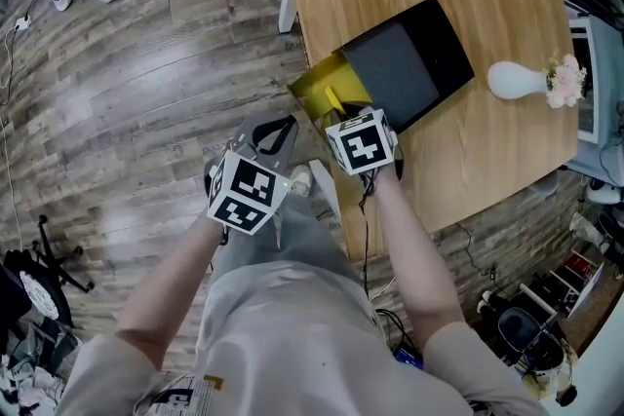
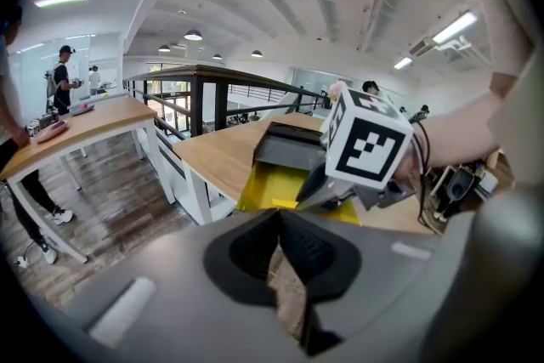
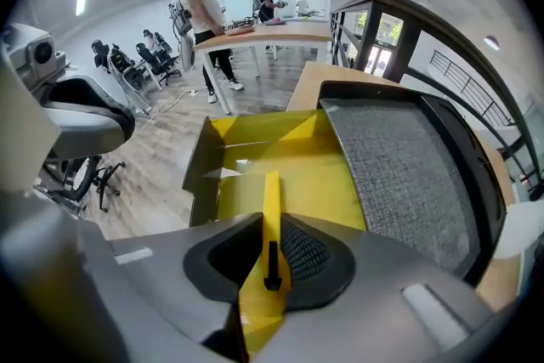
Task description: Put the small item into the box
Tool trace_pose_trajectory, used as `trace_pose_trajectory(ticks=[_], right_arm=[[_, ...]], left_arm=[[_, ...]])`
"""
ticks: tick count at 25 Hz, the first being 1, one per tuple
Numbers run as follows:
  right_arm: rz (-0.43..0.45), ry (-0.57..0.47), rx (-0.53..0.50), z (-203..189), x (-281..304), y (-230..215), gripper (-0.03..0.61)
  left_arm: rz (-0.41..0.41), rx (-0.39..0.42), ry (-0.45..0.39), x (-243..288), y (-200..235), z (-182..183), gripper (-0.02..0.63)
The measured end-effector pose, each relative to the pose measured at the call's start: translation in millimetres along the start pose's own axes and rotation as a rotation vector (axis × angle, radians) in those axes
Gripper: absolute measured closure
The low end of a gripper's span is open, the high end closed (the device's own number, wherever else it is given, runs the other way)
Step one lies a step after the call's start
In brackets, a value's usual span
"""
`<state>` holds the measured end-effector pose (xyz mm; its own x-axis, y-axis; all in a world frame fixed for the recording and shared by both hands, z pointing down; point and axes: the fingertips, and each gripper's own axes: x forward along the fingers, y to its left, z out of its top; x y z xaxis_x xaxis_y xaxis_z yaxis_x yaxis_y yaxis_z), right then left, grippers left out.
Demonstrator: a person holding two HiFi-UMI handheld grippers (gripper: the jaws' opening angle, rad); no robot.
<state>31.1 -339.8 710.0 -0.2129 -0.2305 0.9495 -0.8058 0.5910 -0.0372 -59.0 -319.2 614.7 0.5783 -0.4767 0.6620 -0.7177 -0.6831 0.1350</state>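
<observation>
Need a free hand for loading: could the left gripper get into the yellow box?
Probably yes. The left gripper, jaws together on nothing, hangs over the floor off the table edge, beside the yellow box. Its inside lies open; the right gripper only pinches one flap.

No word, number or brand can be read. The only signs are black-and-white square markers: on the left cube (image 1: pixel 244 193), off the table's (image 1: pixel 487 161) near edge, and on the right cube (image 1: pixel 362 141), over that edge. A print on the shirt (image 1: pixel 180 395), further off the table, is too small to read.
</observation>
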Motion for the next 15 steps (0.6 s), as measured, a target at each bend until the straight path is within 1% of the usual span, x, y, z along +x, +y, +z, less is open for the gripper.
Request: trace_pose_trajectory(ticks=[2, 3, 5, 9, 15], right_arm=[[-0.001, 0.005, -0.014, -1, 2, 2, 0.507], [-0.001, 0.006, -0.014, -1, 2, 3, 0.491], [0.003, -0.011, 0.013, 1, 0, 3, 0.474], [0.017, -0.066, 0.122, 5, -14, -4, 0.495], [-0.028, -0.206, 0.185, 18, -68, -13, 0.549]], left_arm=[[-0.003, 0.001, -0.003, -2, 0, 1, 0.611], [-0.002, 0.002, -0.004, -4, 1, 2, 0.611], [0.003, 0.006, -0.008, -8, 2, 3, 0.611], [0.018, 0.008, -0.024, -18, 5, 10, 0.611], [0.052, 0.016, -0.078, -43, 3, 35, 0.611]])
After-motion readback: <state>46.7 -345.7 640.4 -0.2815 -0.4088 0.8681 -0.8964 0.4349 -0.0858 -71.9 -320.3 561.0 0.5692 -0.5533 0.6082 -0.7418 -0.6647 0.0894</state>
